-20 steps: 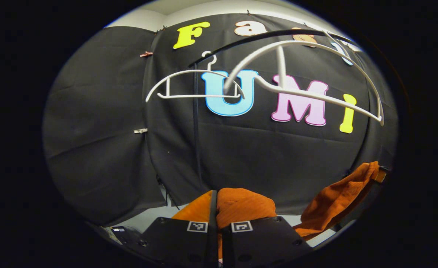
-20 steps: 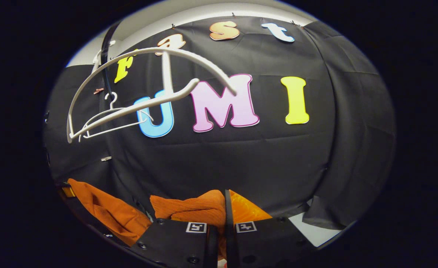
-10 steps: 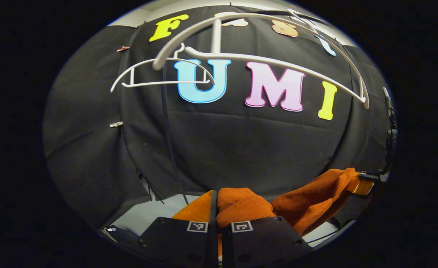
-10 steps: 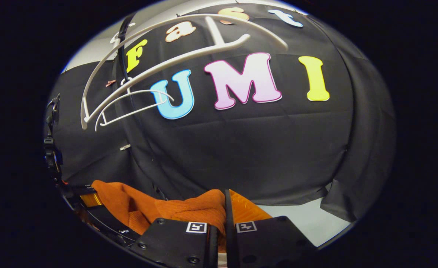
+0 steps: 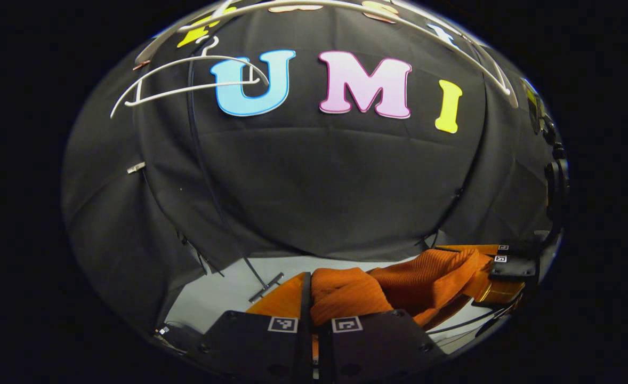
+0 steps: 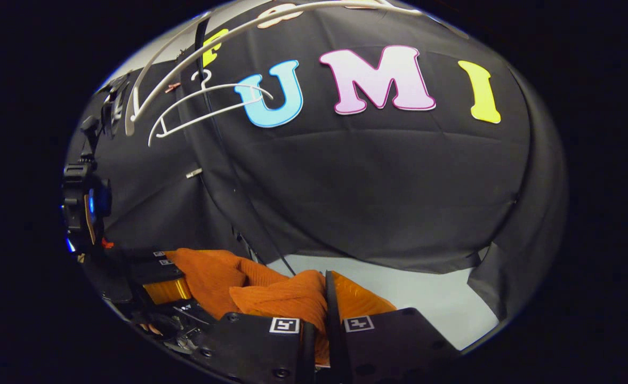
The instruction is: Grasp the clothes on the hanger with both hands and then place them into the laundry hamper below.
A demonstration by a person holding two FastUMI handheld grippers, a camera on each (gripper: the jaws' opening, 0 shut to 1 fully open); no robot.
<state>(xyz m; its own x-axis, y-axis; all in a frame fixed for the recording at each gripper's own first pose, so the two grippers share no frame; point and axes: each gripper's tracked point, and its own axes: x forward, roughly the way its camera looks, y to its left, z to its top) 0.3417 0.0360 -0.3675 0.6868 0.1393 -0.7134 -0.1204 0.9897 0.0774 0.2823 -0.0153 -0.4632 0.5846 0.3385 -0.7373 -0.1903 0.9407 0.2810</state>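
An orange knit garment [image 5: 346,290] hangs stretched between my two grippers. My left gripper [image 5: 310,298] is shut on one bunched end of it. In the right gripper view, my right gripper [image 6: 324,301] is shut on the other end of the garment [image 6: 276,296]. The right gripper [image 5: 485,262] also appears at the far right of the left gripper view, with cloth running to it. The left gripper [image 6: 172,269] appears low on the left of the right gripper view. Two bare white hangers, a small one [image 5: 186,88] and a large one [image 5: 452,45], hang high above.
A thin black rack pole [image 5: 199,170] runs down from the hangers to a foot on the pale floor [image 5: 218,290]. In the right gripper view the pole [image 6: 223,160] stands left of centre and pale floor [image 6: 426,298] lies ahead. The black cloth wall stands close in front.
Both grippers have come down with the garment and drawn closer together. The hangers have slid up toward the top edge, and pale floor has come into view below.
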